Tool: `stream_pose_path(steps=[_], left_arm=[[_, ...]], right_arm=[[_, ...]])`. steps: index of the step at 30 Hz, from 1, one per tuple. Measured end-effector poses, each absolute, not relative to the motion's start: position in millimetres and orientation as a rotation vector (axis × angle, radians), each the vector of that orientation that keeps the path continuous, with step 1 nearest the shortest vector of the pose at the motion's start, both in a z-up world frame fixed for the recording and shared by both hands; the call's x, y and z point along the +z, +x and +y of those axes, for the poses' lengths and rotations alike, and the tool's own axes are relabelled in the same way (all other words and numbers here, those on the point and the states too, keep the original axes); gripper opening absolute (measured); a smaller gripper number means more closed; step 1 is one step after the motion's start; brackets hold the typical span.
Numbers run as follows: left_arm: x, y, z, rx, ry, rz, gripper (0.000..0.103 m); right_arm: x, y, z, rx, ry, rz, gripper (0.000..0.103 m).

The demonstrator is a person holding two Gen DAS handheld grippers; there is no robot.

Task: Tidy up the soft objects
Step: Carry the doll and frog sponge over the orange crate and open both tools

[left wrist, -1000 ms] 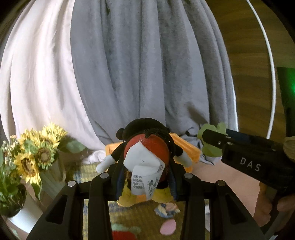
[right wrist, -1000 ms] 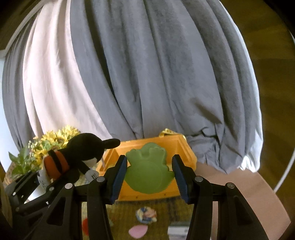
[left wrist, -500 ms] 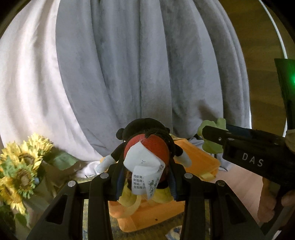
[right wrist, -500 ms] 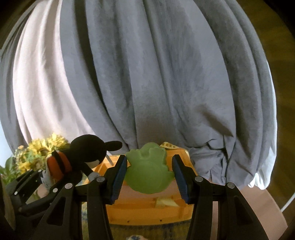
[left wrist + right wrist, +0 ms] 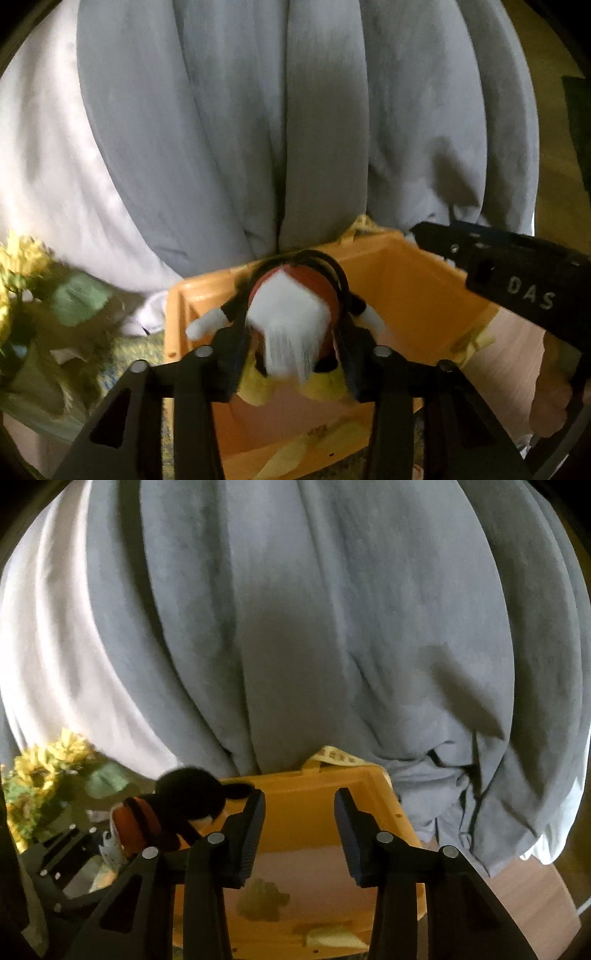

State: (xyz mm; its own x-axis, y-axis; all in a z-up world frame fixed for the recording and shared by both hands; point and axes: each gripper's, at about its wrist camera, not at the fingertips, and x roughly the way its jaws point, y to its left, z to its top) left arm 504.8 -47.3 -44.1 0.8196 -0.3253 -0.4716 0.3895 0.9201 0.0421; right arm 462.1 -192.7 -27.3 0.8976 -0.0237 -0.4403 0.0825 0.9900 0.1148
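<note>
At the far left stand yellow sunflowers [image 5: 22, 266], out of the way of the work. Next comes the left tool [image 5: 293, 332], with a plush mouse [image 5: 295, 291] between its fingers, held out over the open orange bin [image 5: 406, 280]. Its jaws have just been opening. The blur on the toy's white label [image 5: 291, 332] hides whether the pads press on it at all, so I cannot tell whether it is gripped or dropping.

The mouse looks light and squashy: stuffed cloth that gives under the pads and springs back. It is not fragile and can probably fall into the bin without harm. The round red body is the best place to hold it, across the middle. The thin white arms, the ears and the loose label would fold or slip out.

To the right, the right tool [image 5: 300, 801] is above the same bin with a clear gap between its pads and nothing in it. Its jaws have just been closing on air. Below it a green frog toy [image 5: 262, 901] lies flat on the floor of the bin. It looks thin, soft and light, and is best pinched across its flat body at the edges. A grey curtain [image 5: 332, 627] hangs behind everything.
</note>
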Motion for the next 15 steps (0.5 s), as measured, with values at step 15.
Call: stream_pose_path(steps=[15], left_arm=[[-15.7, 457.8, -18.9, -0.284, 0.126, 0.407, 0.076]], right_arm=[[-22.0, 441.2, -191.6, -0.096, 0.159, 0.466, 0.066]])
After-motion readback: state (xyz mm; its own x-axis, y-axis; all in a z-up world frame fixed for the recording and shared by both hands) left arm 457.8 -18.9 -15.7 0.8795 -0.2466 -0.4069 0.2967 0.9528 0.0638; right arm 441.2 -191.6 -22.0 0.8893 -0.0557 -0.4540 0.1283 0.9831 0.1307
